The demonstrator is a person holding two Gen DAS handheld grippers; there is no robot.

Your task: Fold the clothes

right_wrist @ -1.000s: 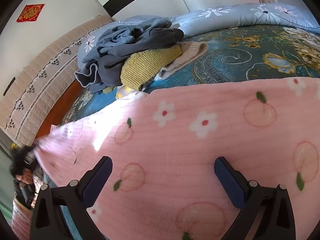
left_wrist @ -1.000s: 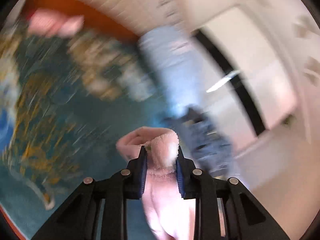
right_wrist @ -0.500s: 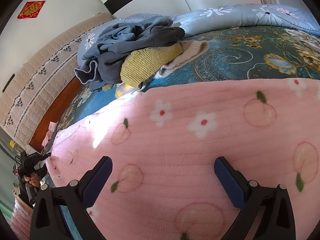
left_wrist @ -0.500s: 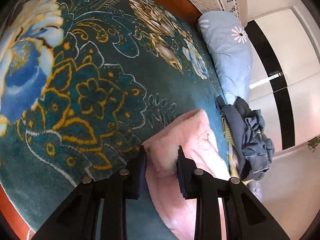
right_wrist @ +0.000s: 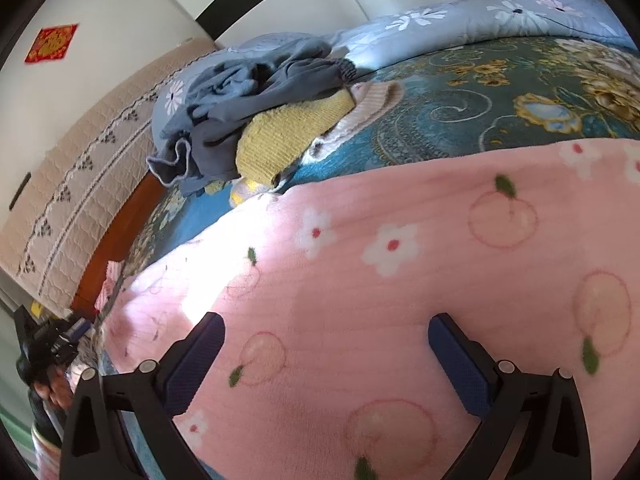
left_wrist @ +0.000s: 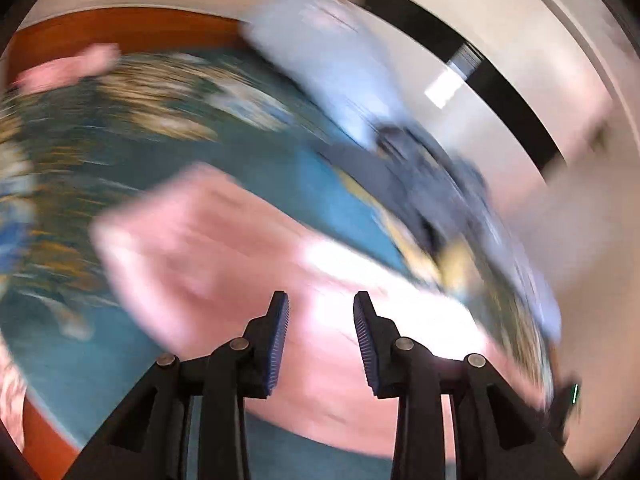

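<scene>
Your left gripper [left_wrist: 320, 332] rises from the bottom centre of the left wrist view with its blue-padded fingers [left_wrist: 276, 344] standing apart, nothing caught between them, hanging above the pink fleece garment printed with peaches and white flowers [left_wrist: 248, 264]. That view is heavily smeared, so you cannot tell whether the pads touch the fleece.

Your right gripper [right_wrist: 326, 364] enters from the bottom of the right wrist view, its black arms angled outward and its blue pads spread wide. The pink garment [right_wrist: 400, 288] fills the lower half of that frame, lying flat under and between the fingers, with a bright patch of sunlight at centre left.

The garment lies on a teal bedspread with gold and blue floral patterns [right_wrist: 460, 108], which runs across the upper right. In the upper centre sits a heap of unfolded clothes: a grey-blue crumpled garment [right_wrist: 248, 92] on top of a yellow knitted one [right_wrist: 288, 132], with a beige ribbed piece [right_wrist: 372, 100] beside them. Behind the heap lies a pale blue pillow with white daisies [right_wrist: 460, 24]. At the left, a beige quilted headboard cover [right_wrist: 80, 184] rises above an orange-brown wooden bed frame [right_wrist: 120, 236]. A red and gold square decoration [right_wrist: 51, 43] hangs on the white wall at upper left.
</scene>
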